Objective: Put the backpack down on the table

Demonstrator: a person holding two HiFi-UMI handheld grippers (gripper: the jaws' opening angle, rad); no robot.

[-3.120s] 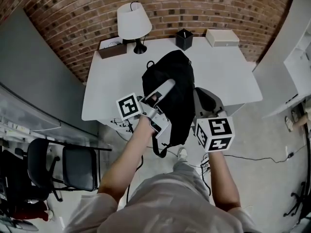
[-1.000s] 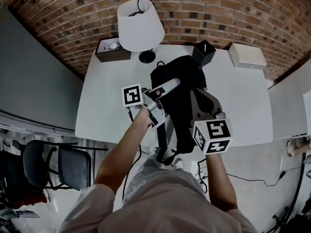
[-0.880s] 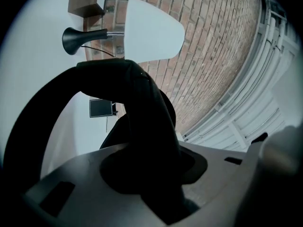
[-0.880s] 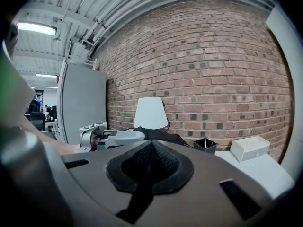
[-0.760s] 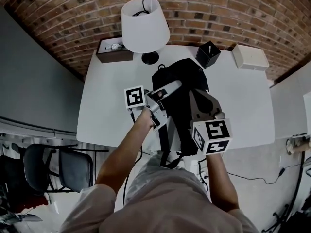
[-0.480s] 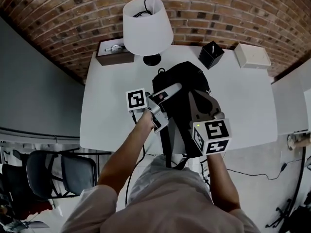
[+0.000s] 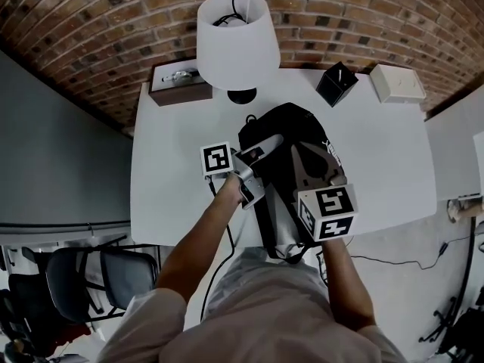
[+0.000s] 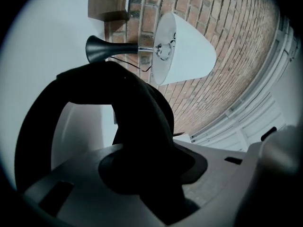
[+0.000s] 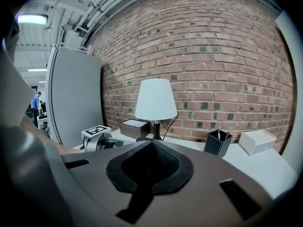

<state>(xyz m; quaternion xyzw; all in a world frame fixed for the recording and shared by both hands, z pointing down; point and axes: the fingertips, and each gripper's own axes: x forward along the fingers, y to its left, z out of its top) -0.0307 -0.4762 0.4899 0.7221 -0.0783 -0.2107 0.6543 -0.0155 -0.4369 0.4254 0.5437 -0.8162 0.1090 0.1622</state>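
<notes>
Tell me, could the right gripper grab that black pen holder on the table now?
Probably not yet. The right gripper has its jaws shut on the backpack, so it is occupied. The pen holder stands free beyond the bag, but the gripper must let go first.

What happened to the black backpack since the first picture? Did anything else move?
The backpack moved farther over the table, toward the lamp. Earlier most of it hung off the front edge; now only its bottom end does. Nothing was let go: the left gripper and the right gripper still hold it. The lamp and the pen holder stayed where they were.
</notes>
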